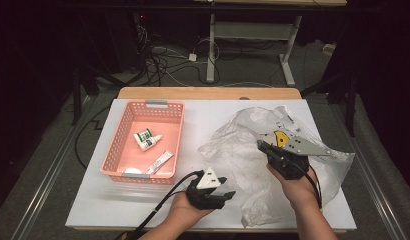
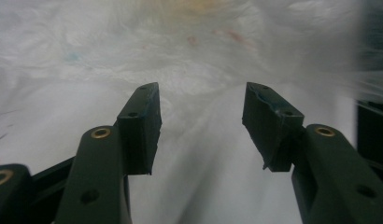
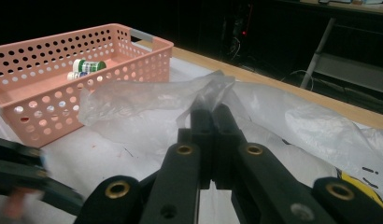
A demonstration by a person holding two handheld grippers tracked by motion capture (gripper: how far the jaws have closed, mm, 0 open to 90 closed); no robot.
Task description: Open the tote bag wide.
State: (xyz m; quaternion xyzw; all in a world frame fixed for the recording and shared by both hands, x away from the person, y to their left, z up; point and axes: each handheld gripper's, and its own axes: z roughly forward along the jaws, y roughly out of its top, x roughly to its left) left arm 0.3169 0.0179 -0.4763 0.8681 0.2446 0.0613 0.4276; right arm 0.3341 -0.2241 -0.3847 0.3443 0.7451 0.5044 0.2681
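Plastic bag (image 1: 253, 150), clear and crumpled, lay spread across the worktop (image 1: 93, 200), and it was the landmark for everything else. Right gripper (image 1: 263, 146) sat on the bag's middle, its jaws pressed together on a pinched fold of the film; in the right gripper view that fold stood up out of the closed tips (image 3: 210, 100). Left gripper (image 1: 228, 195) hovered just beside the bag's near edge, pointed toward it, jaws apart with a clear gap and nothing between them; the left gripper view showed the white film (image 2: 199, 70) just ahead of the tips. A yellow-printed piece (image 1: 280, 138) showed through the film on the bag's far side from the basket. Well off to the other side of the bag stood a pink basket (image 1: 175, 107), perforated, holding a green-capped bottle (image 1: 143, 135), a small white bottle (image 1: 150, 144) beside it, and a flat tube (image 1: 160, 161) nearer the front wall.
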